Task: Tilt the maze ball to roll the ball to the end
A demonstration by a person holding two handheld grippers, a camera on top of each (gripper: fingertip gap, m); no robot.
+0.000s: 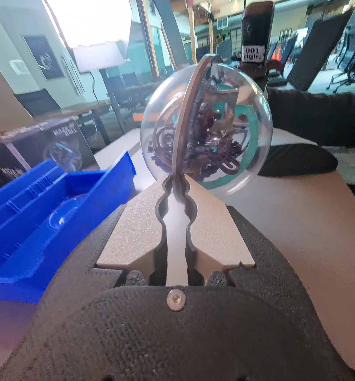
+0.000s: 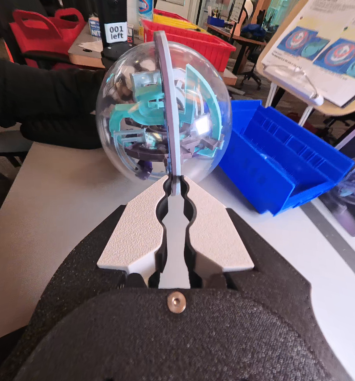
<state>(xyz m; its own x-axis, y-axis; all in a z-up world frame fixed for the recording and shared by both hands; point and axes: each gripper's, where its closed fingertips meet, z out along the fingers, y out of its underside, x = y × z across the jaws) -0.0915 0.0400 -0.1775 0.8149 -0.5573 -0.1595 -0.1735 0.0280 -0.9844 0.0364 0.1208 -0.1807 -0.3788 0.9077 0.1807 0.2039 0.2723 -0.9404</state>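
Note:
The maze ball [image 1: 224, 132] is a clear sphere with teal and purple tracks inside and a flat grey rim [image 1: 185, 123] around its middle. My left gripper [image 1: 177, 185] is shut on that rim at its near edge. In the right wrist view the maze ball [image 2: 131, 115] stands upright over the white table [image 2: 49, 195], and my right gripper [image 2: 175, 186] is shut on the opposite edge of the grey rim [image 2: 170, 115]. Both pads press on the rim. The small ball inside cannot be made out.
A blue plastic bin [image 1: 49, 216] holding a clear dome lies left of the left gripper; it also shows in the right wrist view [image 2: 285, 165]. A dark product box [image 1: 38, 148] stands behind it. A person's dark sleeve [image 2: 38, 99] is near. Red bins [image 2: 193, 45] and a clipboard stand [image 2: 316, 51] are farther off.

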